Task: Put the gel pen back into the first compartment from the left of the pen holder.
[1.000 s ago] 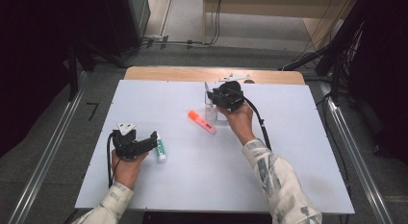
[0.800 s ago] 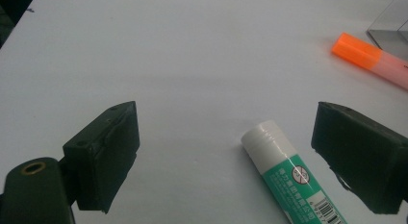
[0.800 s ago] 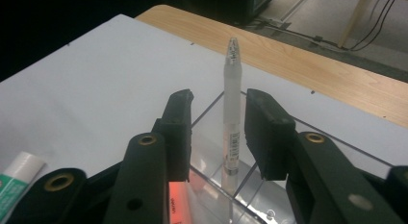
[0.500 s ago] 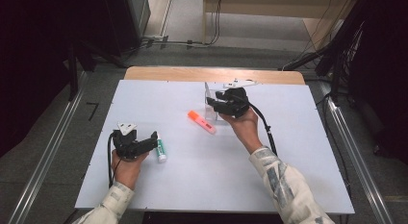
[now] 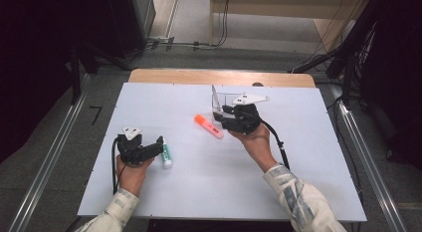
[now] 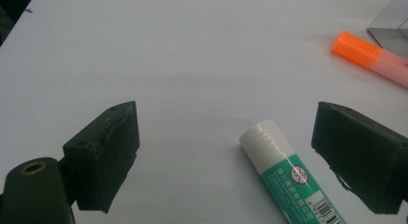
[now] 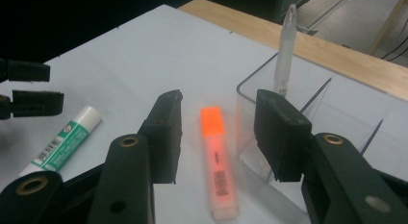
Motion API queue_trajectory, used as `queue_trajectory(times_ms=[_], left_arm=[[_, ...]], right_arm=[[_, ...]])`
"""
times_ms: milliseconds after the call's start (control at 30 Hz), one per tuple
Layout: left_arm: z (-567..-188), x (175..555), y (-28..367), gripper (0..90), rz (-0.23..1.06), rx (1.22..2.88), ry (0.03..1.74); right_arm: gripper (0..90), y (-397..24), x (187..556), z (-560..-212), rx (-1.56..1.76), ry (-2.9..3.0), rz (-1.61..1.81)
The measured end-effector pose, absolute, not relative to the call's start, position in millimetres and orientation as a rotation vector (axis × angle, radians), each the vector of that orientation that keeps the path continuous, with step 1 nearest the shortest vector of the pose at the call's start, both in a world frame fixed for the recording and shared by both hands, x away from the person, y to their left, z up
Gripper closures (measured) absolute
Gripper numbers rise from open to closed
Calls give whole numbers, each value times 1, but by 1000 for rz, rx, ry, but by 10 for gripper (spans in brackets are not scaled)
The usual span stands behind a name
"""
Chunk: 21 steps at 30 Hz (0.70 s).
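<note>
An orange highlighter (image 5: 209,126) lies on the white table (image 5: 199,192), left of a clear plastic container (image 5: 230,99) in which a pen (image 5: 215,96) stands. My right gripper (image 5: 221,121) is beside the container, pointing left at the highlighter. Its jaws have just been opening and stand open in the right gripper view (image 7: 217,103), with the highlighter (image 7: 219,161) on the table in the gap and untouched. A green and white glue stick (image 5: 166,155) lies at the near left. My left gripper (image 5: 158,147) is open around the glue stick (image 6: 288,178) without touching it.
The container (image 7: 288,137) has clear dividers, and the pen (image 7: 285,56) leans in its near corner. A wooden strip (image 5: 219,76) runs along the table's far edge. A cable (image 5: 276,142) trails from the right gripper past the person's wrist.
The right gripper has drawn back from above the container toward the near side and its jaws stand wider. The left hand and the glue stick have not moved.
</note>
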State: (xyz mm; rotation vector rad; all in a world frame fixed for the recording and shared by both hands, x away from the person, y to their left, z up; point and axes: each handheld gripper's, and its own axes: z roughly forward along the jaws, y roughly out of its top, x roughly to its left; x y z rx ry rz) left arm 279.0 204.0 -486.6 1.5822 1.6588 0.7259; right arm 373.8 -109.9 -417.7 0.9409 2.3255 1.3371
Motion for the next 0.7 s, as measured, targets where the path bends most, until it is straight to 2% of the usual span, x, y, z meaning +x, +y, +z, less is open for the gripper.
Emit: queue_trajectory(times_ms=[700], left_arm=[[-487,279,203,97,724,1587,1657]], right_arm=[[478,-102,375,-453,966,2379,1234]])
